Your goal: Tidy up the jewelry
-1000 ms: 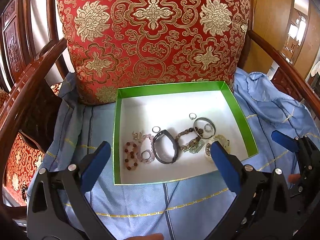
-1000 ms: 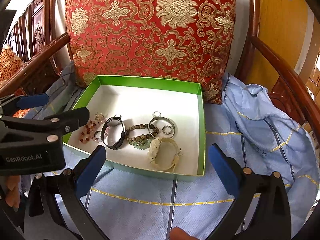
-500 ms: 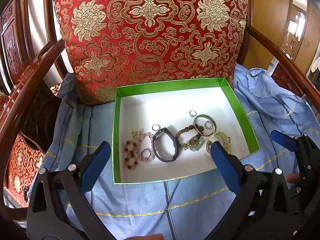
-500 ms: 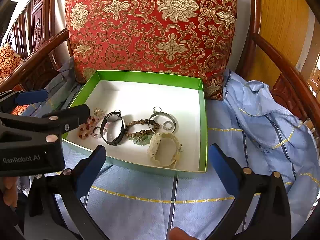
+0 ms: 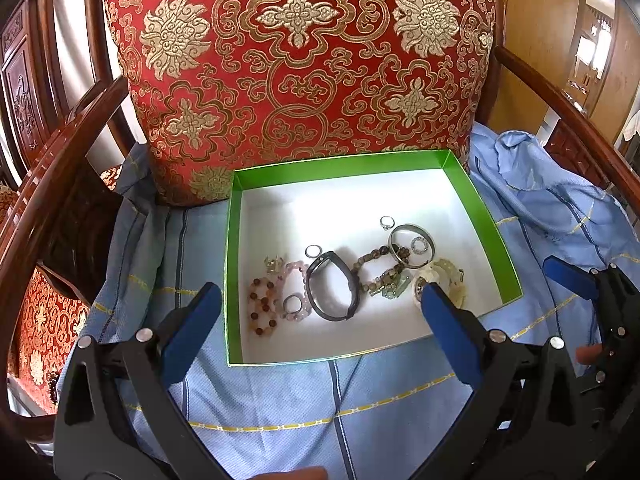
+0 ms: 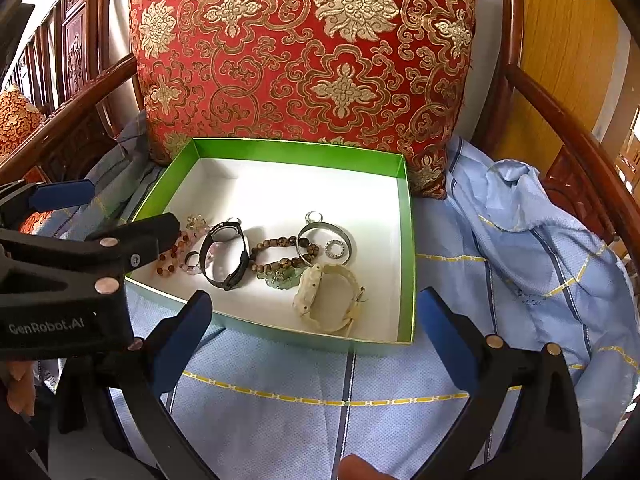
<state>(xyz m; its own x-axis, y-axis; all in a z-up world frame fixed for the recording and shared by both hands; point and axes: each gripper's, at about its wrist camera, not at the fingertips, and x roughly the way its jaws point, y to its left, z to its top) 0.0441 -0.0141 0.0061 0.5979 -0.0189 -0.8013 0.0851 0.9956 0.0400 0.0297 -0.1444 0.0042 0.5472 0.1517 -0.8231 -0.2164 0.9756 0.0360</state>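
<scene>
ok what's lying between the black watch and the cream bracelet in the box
The brown bead bracelet with a green jade pendant lies between the black watch and the cream bracelet, shown best in the right wrist view.

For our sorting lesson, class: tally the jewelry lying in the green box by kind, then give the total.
Beaded bracelets: 3
Small rings: 4
Silver bangle: 1
Black watch: 1
Cream carved wristband: 1
Crystal charm: 1
Total: 11
</scene>
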